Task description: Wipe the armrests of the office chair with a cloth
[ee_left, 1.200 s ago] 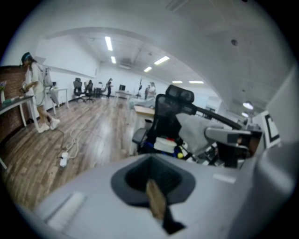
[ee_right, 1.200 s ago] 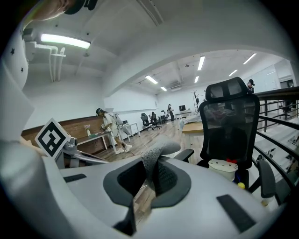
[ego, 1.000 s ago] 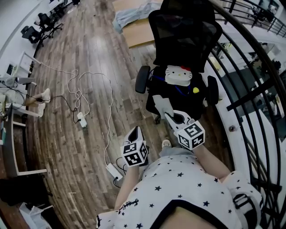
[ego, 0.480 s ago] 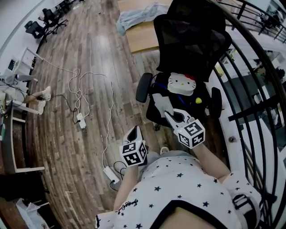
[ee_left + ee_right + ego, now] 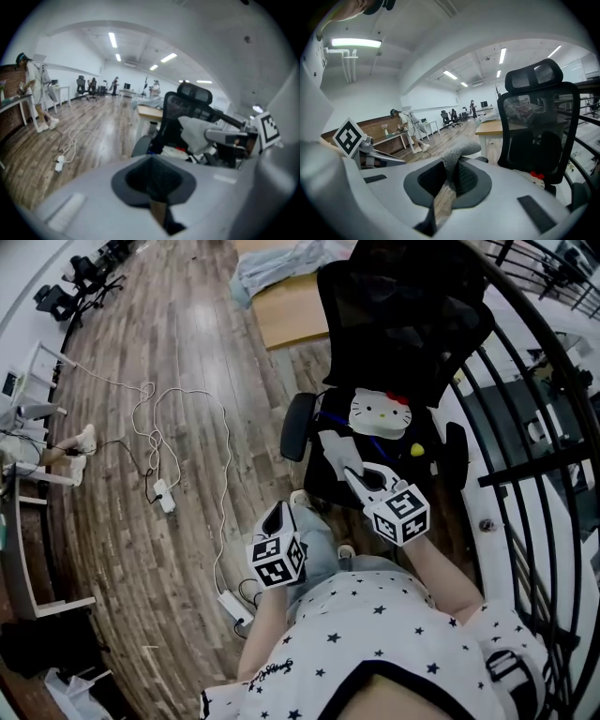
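Chair backrest (image 5: pixel 403 306): black mesh, matt; armrest (image 5: pixel 298 426) at its 9 o'clock: smooth black plastic. Cloth (image 5: pixel 337 454): grey, coarse knit. Floor (image 5: pixel 187 362): wood planks, slight gloss; railing (image 5: pixel 534 462) at 3 o'clock: black metal.

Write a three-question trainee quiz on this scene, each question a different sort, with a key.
1. True or false: the left hand-held gripper grips the cloth.
2. What lies on the seat of the office chair? A) a white cat-face plush B) a laptop C) a folded jacket
3. In the head view, does the cloth lie on either armrest?

Key: 1. False: the right hand-held gripper is shut on it, and the left one is shut on nothing. 2. A. 3. No: it hangs over the seat, between the armrests.
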Tool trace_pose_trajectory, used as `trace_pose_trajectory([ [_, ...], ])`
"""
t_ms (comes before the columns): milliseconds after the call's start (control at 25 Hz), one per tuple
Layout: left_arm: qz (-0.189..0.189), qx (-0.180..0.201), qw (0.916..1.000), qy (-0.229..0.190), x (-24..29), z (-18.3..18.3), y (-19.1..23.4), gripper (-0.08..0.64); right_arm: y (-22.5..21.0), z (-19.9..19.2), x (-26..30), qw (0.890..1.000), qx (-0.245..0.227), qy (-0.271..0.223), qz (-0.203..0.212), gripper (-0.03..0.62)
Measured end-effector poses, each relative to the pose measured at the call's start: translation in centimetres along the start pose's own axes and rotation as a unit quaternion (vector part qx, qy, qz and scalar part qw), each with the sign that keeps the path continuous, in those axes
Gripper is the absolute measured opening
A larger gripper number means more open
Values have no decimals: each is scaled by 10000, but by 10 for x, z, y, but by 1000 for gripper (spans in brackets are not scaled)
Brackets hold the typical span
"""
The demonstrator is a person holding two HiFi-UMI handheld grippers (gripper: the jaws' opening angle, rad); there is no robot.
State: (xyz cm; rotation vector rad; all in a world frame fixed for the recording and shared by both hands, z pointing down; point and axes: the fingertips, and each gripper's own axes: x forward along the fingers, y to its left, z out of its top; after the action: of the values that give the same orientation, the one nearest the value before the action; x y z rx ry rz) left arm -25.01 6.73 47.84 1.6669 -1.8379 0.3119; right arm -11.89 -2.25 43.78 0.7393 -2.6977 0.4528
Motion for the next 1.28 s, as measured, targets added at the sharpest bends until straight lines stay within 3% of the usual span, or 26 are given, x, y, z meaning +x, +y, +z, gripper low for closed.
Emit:
trace_pose_trajectory([
  [640, -306, 46, 9987, 412, 101, 48, 32, 6, -74, 15, 102, 9987, 101, 339, -374, 28],
  [1280, -449, 92, 9957, 810, 168, 63, 66, 6, -150, -14, 199, 9929, 44, 932, -734, 28],
])
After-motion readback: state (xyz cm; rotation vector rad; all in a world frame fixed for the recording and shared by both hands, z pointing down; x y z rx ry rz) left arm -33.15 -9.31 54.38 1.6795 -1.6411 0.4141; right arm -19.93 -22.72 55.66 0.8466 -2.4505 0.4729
